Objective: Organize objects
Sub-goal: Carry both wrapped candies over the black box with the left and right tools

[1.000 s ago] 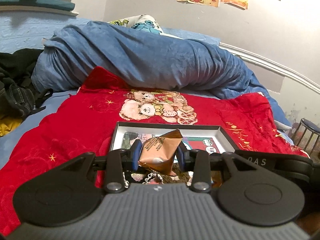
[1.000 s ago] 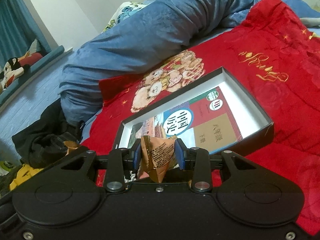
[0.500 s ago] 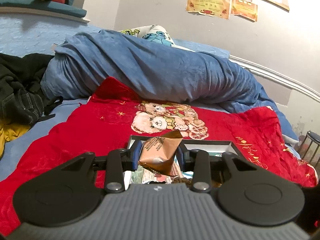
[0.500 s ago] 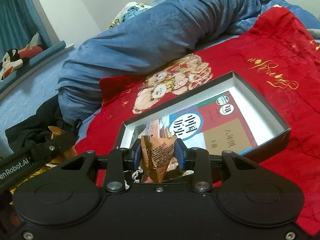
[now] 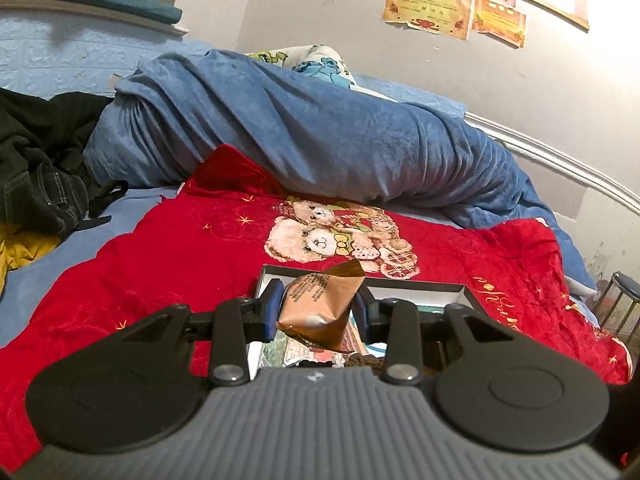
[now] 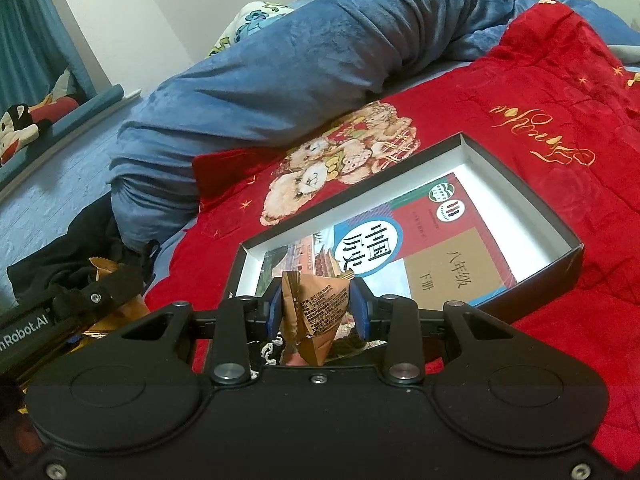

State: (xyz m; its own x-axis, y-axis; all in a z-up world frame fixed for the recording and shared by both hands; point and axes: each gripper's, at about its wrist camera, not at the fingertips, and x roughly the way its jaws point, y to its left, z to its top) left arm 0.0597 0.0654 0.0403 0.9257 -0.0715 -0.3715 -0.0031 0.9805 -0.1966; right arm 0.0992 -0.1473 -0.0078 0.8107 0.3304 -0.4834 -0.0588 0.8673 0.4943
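Grey wall [image 5: 500, 92] behind blue bedding [image 5: 320, 140]

box [image 5: 416, 283] mostly hidden behind left hand-held gripper [image 5: 319, 312], textbook [image 6: 416, 248] lower corner covered by snack packet [image 6: 316, 316]

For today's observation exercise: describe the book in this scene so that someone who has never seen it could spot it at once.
Start at the red blanket with the teddy-bear print spread over the bed. On it sits a shallow black box with a white inside. The textbook lies flat in that box: a red and tan cover with a blue-ringed white circle holding large Chinese characters, the only printed book there.
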